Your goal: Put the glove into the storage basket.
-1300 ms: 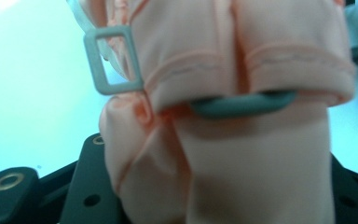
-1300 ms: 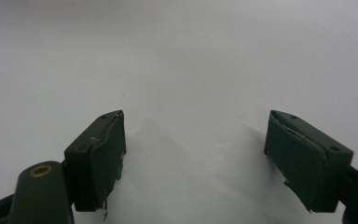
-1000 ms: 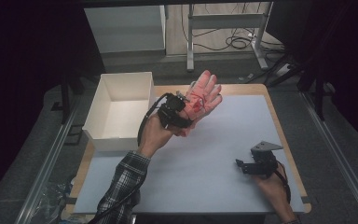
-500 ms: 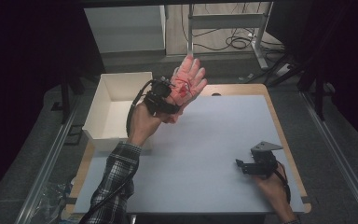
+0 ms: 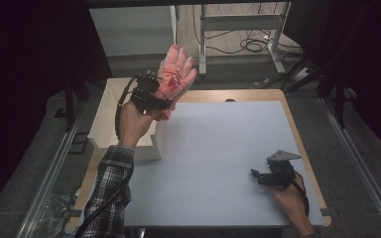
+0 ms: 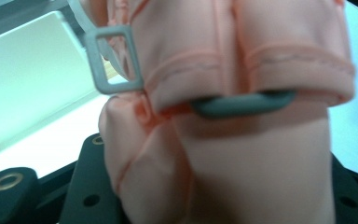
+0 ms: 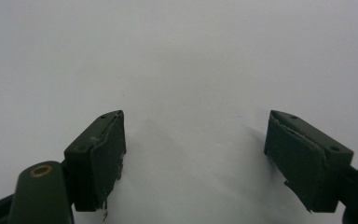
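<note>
A pink fabric glove (image 5: 176,74) with red stitching is held upright in the air, fingers pointing up, over the right wall of a white box (image 5: 104,121). My left gripper (image 5: 161,96) is shut on the glove's cuff end. In the left gripper view the glove (image 6: 242,56) bulges between the black jaws, with a grey square buckle (image 6: 114,58) and a grey ring (image 6: 242,103) on it. My right gripper (image 5: 257,176) rests low at the table's front right, open, with bare white surface between its fingers (image 7: 98,154).
The white mat (image 5: 218,148) covers a wooden table whose edge (image 5: 297,129) shows on the right. The open box stands at the table's left rear. Metal rails (image 5: 54,168) run along both sides, and a desk frame with cables (image 5: 248,44) stands beyond.
The left hand has carried the glove up and leftward, away from the mat's middle toward the white box. The right gripper has stayed where it was.
</note>
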Tool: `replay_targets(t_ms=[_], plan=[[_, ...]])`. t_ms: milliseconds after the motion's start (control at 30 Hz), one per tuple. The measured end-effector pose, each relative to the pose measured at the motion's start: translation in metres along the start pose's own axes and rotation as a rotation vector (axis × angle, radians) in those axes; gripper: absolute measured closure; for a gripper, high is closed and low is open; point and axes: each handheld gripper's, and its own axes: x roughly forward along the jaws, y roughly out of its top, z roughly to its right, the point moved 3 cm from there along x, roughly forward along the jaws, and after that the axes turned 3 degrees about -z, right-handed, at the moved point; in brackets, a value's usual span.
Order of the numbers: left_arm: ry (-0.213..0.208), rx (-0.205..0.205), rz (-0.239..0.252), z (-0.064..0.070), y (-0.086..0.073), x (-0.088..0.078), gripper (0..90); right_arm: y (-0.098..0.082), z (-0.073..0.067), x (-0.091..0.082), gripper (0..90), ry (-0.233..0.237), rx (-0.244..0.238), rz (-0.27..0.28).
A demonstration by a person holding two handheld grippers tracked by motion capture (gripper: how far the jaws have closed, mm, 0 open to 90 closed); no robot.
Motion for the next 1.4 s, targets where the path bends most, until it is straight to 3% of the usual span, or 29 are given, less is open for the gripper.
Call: replay_targets(t_ms=[400, 833, 1100, 1400], plan=[[0.076, -0.104, 0.009, -0.044, -0.022, -0.012, 50.3, 0.0, 0.0, 0.0, 20.8, -0.002, -0.001, 0.001], [0.134, -0.211, -0.015, -0.084, -0.057, 0.01, 49.6, 0.0, 0.0, 0.0, 20.8, -0.001, -0.001, 0.001], [0.153, -0.245, -0.053, -0.096, -0.076, 0.032, 49.3, 0.0, 0.0, 0.0, 20.8, -0.002, -0.002, 0.001], [0.152, -0.254, -0.116, -0.094, -0.087, 0.066, 48.7, 0.0, 0.0, 0.0, 20.8, -0.002, -0.002, 0.001]])
